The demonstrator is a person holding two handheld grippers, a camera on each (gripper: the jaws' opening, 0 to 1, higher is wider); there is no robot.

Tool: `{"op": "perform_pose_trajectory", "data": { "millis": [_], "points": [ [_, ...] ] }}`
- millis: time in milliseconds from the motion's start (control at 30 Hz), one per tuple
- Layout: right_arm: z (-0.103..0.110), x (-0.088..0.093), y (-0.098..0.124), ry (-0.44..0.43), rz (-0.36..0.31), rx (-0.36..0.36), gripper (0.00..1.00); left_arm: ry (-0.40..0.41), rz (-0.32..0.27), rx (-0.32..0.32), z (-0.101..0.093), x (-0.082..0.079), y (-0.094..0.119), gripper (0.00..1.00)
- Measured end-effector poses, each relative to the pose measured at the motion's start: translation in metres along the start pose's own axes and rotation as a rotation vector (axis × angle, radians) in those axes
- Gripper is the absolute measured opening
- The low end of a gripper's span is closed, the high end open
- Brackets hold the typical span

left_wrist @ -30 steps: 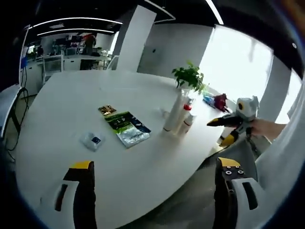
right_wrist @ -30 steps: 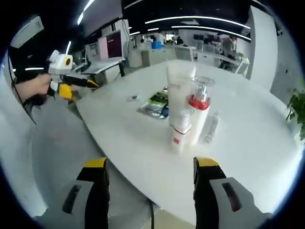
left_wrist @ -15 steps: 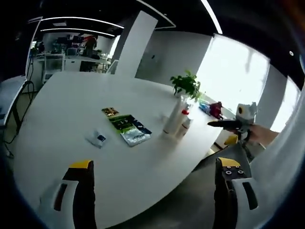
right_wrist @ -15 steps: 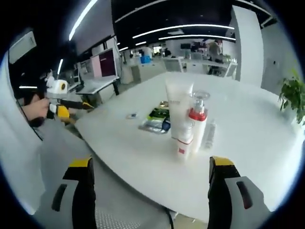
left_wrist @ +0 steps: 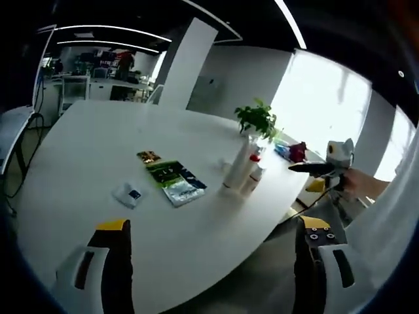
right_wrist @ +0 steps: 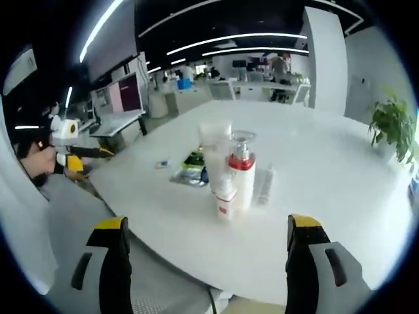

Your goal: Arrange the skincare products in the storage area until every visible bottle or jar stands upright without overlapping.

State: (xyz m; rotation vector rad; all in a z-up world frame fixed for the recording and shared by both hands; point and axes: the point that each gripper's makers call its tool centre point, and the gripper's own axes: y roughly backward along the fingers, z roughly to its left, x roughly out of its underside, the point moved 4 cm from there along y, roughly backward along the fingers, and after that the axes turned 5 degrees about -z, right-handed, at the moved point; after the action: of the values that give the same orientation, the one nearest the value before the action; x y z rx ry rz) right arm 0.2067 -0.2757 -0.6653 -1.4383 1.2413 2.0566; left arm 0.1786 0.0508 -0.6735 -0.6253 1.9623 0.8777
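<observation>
We hold the right gripper (right_wrist: 204,235) jaws wide apart, empty, off the round white table's (right_wrist: 327,196) edge. Straight ahead between its jaws, three products stand upright, touching: small white bottle (right_wrist: 226,196) nearest, red-collared pump bottle (right_wrist: 243,173) beside it, tall white tube (right_wrist: 215,147) behind. A slim clear tube (right_wrist: 264,185) lies flat just right. Left gripper (left_wrist: 209,239) likewise spread and empty; sachets (left_wrist: 173,181) ahead of it.

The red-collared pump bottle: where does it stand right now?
In the right gripper view the red-collared pump bottle stands upright mid-table, between the tall white tube and a small clear tube.
</observation>
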Motion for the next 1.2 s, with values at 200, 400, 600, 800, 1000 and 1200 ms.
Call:
{"op": "perform_pose_trajectory", "data": {
  "millis": [200,400,600,800,1000,1200],
  "points": [
    [-0.009,-0.001,-0.002,-0.003,0.006,0.014,0.99,0.009,0.016,0.004,-0.006,0.005,-0.005,0.97],
    [-0.018,0.004,-0.01,0.011,0.047,0.005,0.99,0.003,0.025,0.008,-0.009,0.005,-0.012,0.97],
    [-0.032,0.009,-0.017,0.024,0.09,0.01,0.96,0.02,0.035,-0.004,-0.01,0.009,-0.015,0.94],
    [-0.051,0.011,-0.024,0.02,0.127,0.045,0.93,0.03,0.047,-0.016,-0.007,0.009,-0.018,0.94],
    [-0.076,0.016,-0.034,0.024,0.189,0.108,0.87,0.029,0.05,-0.051,0.003,0.01,-0.022,0.93],
    [-0.103,0.02,-0.042,0.002,0.241,0.161,0.83,0.052,0.052,-0.073,0.007,0.013,-0.024,0.93]
  ]
}}
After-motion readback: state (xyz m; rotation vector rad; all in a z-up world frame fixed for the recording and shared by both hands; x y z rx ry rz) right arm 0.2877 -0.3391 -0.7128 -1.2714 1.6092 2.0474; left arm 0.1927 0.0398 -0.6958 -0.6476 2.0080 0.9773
